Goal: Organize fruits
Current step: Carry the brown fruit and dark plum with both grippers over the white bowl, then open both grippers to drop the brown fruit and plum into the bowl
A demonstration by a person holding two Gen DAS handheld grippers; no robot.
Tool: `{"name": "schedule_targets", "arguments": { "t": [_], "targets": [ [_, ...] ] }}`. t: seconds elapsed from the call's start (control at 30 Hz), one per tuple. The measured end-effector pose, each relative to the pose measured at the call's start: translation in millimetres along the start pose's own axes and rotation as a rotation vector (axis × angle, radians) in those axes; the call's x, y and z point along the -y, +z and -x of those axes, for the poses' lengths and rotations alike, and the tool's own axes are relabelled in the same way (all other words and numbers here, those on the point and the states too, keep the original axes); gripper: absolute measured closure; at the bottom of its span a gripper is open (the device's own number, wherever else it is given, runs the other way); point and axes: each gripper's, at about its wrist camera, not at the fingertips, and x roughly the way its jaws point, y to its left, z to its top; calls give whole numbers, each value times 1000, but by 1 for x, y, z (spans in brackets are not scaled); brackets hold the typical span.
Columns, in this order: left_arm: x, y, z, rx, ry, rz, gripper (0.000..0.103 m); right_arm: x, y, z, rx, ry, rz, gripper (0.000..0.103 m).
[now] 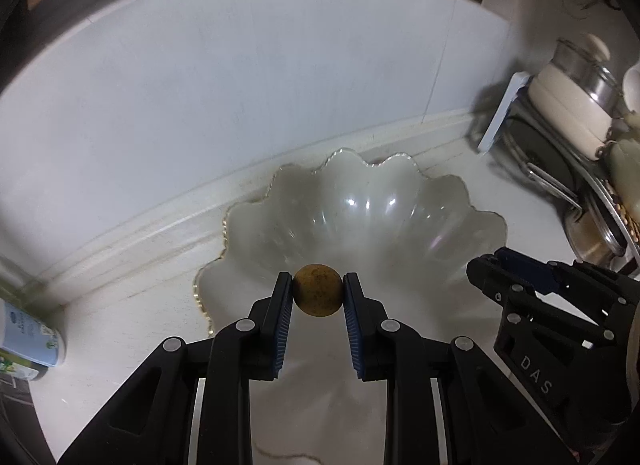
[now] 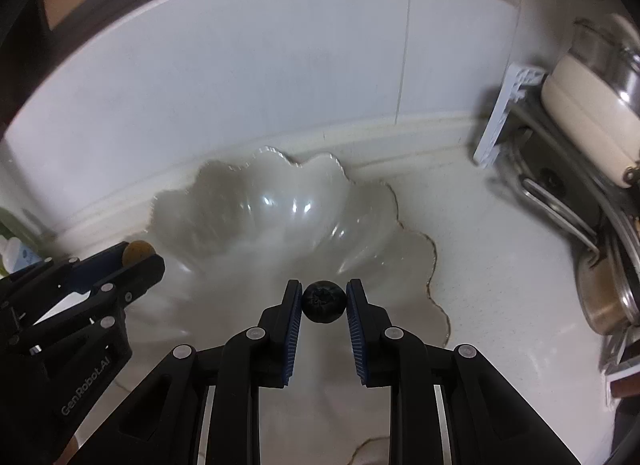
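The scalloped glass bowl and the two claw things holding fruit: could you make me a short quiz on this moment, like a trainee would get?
1. True or false: the scalloped glass bowl already has fruit lying in it.
2. Which fruit does the right gripper hold? A) a dark blueberry B) a red strawberry C) a green grape
3. Fill in: the left gripper is clamped on a small round ____-brown fruit.

Key:
1. False: the bowl's inside shows no fruit.
2. A: the blueberry sits pinched between the blue pads.
3. Yellow: it is speckled and held over the bowl's near rim; which fruit it is, I cannot tell.
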Motion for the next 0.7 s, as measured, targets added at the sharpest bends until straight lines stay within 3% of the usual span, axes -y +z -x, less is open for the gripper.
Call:
{"name": "schedule_targets", "arguments": {
  "t": [0.2, 0.47, 0.53, 0.6, 0.63, 0.7],
  "targets": [
    [-1, 1, -32, -89, 4, 7, 77, 2, 2, -26, -76, -5, 3, 79],
    [1, 0, -51, -141, 17, 1, 76, 4, -1, -40, -116, -8, 13, 78],
    [1, 0, -51, -139, 21, 4, 70, 4, -1, -40, -121, -9, 18, 77],
    [2, 2, -52, -134, 27, 5, 57, 4, 1, -40, -123, -11, 21, 71],
    [2, 2, -50, -130, 26, 6, 56, 4, 1, -40, -122, -14, 20, 64],
    [1, 1, -46, -125, 39, 6, 56, 5, 2, -37, -110, -20, 15, 62]
  ]
}}
